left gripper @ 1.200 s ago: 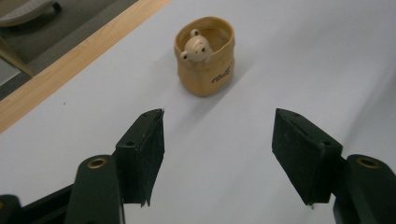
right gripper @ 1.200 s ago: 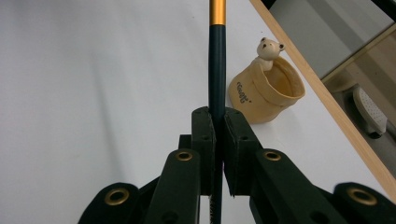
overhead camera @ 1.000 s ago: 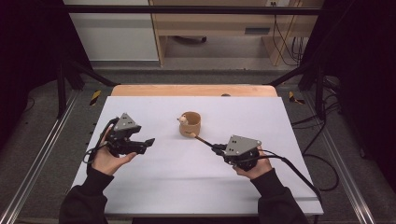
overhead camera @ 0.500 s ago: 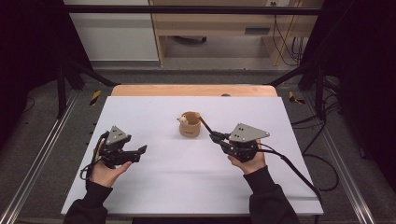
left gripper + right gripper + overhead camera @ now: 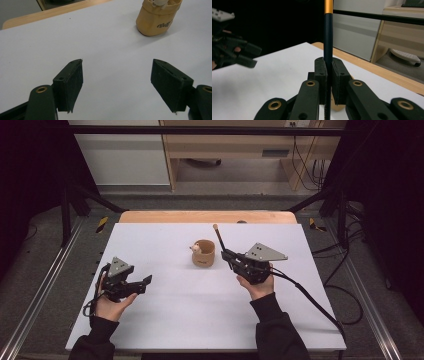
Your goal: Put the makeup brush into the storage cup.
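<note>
cup (image 5: 203,254) mid-table (image 5: 165,315) | my right gripper (image 5: 226,254) just right of it, pencil (image 5: 218,236) clamped | my left gripper (image 5: 142,285) well left, nearer me

The right gripper (image 5: 226,254) has tipped its thin black gold-banded stick (image 5: 218,236) up toward twelve o'clock; the left gripper (image 5: 142,284) has sunk toward seven o'clock, its jaws having just opened, empty.

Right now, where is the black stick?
In the high view the black stick is clamped in the right tongs, right of centre on the white table, slanting up just beside the tan cup.
</note>
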A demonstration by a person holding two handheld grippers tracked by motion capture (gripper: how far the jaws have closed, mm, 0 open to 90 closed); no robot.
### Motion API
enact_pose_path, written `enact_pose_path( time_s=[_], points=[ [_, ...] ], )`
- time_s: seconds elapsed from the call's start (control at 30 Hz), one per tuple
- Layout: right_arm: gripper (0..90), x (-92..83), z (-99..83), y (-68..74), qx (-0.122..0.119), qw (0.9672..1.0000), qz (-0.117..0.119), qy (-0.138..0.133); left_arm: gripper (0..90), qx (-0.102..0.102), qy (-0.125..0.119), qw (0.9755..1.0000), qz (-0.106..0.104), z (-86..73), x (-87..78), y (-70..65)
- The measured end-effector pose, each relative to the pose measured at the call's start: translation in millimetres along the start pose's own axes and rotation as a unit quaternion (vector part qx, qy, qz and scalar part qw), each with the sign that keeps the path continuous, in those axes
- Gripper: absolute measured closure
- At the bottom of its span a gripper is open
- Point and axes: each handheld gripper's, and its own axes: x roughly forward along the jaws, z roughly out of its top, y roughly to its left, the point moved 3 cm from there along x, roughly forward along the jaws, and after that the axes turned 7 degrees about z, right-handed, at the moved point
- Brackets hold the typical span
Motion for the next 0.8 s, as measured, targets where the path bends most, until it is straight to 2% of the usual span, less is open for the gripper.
enact_pose_path(
  time_s=[0.17,0.3,0.8],
  points=[
    [84.0,9.7,5.3,-4.6,0.012,0.9995,-0.017,-0.023,24.4,0.002,0.004,1.0,-0.003,-0.5,1.0,-0.2],
    [84.0,16.0,8.4,-7.1,0.018,0.9989,-0.031,-0.031,24.1,0.002,0.007,1.0,-0.006,-1.0,1.5,0.3],
    [84.0,48.9,18.7,-23.2,0.041,0.9956,-0.056,-0.063,24.1,-0.009,0.007,0.9999,-0.01,-3.4,2.5,5.5]
  ],
)
